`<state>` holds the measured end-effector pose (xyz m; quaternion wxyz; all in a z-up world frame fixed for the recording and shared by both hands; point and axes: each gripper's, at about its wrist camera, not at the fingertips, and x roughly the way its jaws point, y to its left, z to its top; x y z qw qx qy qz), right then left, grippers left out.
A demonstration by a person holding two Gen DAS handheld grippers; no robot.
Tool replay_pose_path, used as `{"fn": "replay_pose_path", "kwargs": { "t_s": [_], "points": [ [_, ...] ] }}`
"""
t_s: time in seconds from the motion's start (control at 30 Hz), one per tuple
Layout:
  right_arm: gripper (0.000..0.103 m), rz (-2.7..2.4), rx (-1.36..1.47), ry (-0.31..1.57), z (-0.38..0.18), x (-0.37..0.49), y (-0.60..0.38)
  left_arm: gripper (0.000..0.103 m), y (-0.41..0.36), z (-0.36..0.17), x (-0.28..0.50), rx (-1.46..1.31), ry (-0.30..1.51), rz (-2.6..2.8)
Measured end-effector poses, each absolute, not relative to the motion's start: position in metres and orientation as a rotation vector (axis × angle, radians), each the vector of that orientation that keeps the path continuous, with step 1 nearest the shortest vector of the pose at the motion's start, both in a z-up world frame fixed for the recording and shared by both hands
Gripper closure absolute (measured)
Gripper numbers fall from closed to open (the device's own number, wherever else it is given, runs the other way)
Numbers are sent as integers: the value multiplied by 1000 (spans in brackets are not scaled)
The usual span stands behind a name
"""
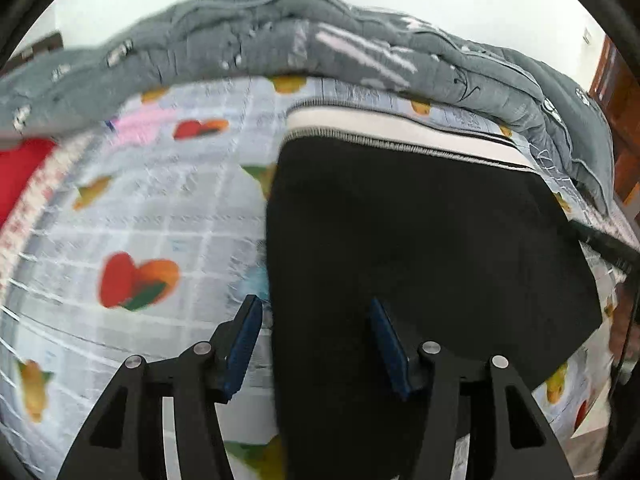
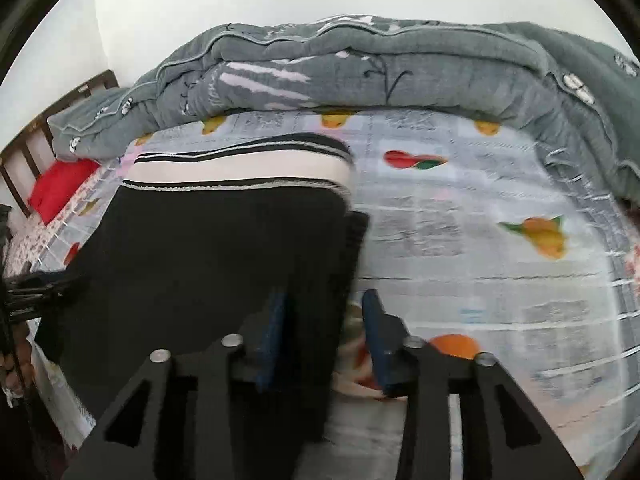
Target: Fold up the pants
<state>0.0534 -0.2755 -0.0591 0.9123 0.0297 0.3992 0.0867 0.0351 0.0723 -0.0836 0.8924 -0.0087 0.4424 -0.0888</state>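
Observation:
Black pants with a white and black striped waistband lie flat on the bed, waistband at the far end. My left gripper is open and straddles the pants' left edge near the camera. In the right wrist view the pants lie left of centre with the waistband far. My right gripper is open and straddles the pants' right edge. Neither gripper holds cloth.
The bed has a pale checked sheet printed with fruit and hearts, also in the right wrist view. A rolled grey quilt lies along the far side. A red pillow and wooden headboard are at the left.

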Motion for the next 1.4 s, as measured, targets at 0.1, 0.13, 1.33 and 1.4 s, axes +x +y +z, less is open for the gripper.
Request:
{"fn": "replay_pose_path", "kwargs": {
  "t_s": [0.1, 0.13, 1.33, 1.4],
  "points": [
    [63, 167, 92, 785, -45, 62, -286, 48, 73, -69, 47, -7, 893, -179],
    [63, 177, 108, 783, -42, 70, -287, 48, 73, -66, 54, -11, 894, -169],
    [67, 112, 10, 872, -88, 177, -236, 39, 2, -97, 179, -3, 860, -187],
    [66, 103, -2, 871, -88, 175, -235, 38, -1, -96, 177, 24, 865, -158]
  ]
}}
